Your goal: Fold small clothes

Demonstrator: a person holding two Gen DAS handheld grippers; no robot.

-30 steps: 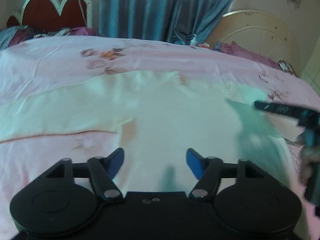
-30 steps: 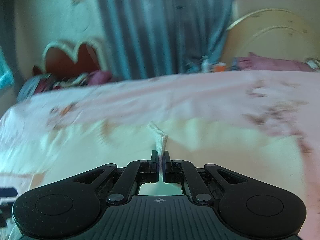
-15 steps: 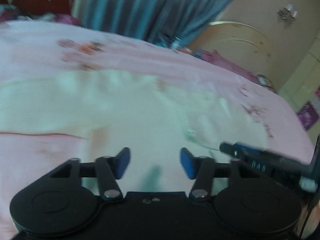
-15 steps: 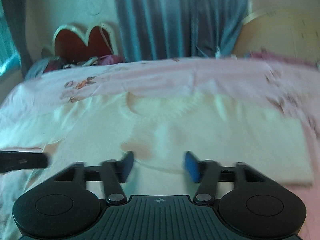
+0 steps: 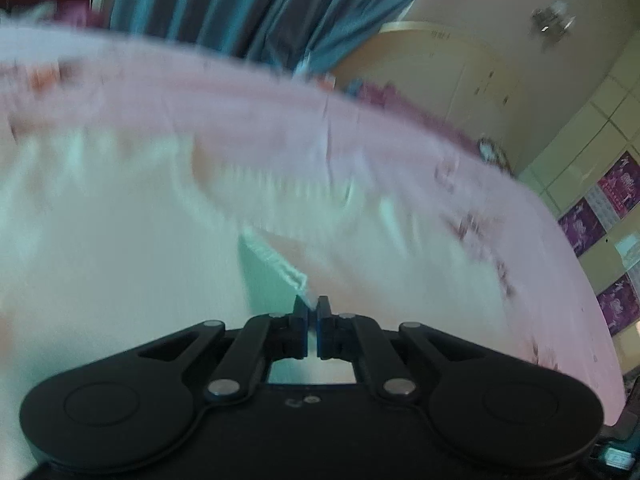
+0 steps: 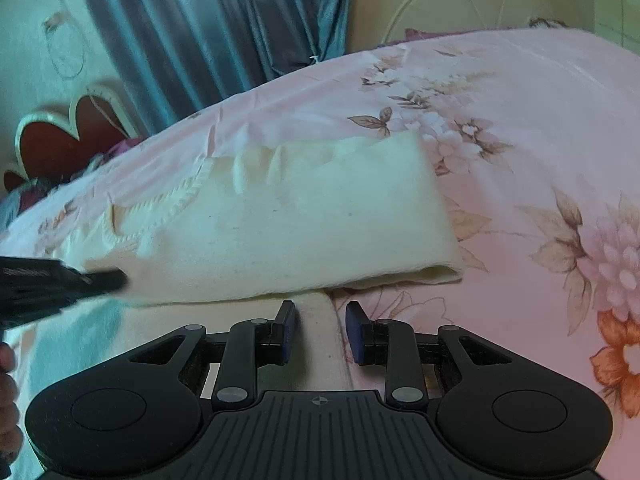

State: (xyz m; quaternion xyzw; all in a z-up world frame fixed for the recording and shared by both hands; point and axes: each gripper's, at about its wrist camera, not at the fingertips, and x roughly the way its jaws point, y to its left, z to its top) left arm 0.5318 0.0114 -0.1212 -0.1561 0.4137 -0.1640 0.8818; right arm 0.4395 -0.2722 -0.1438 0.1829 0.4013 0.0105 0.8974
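Note:
A cream knitted garment (image 6: 280,216) lies on the pink flowered bedsheet (image 6: 540,120), its right part folded over onto the body. My right gripper (image 6: 321,330) is open, low over the garment's lower right edge, which lies between the fingers. My left gripper (image 5: 313,314) is shut on a ribbed cream edge of the garment (image 5: 280,260) and lifts it; this view is blurred. The left gripper also shows as a dark shape at the left of the right wrist view (image 6: 52,284).
Blue-grey curtains (image 6: 208,28) hang behind the bed. A red heart-shaped headboard (image 6: 68,136) stands at the far left and a cream curved board (image 6: 460,0) at the far right. The sheet stretches out to the right of the garment.
My right gripper let go of the garment edge, opened, and moved right and lower. My left gripper, open before, has shut on a ribbed edge and swung right.

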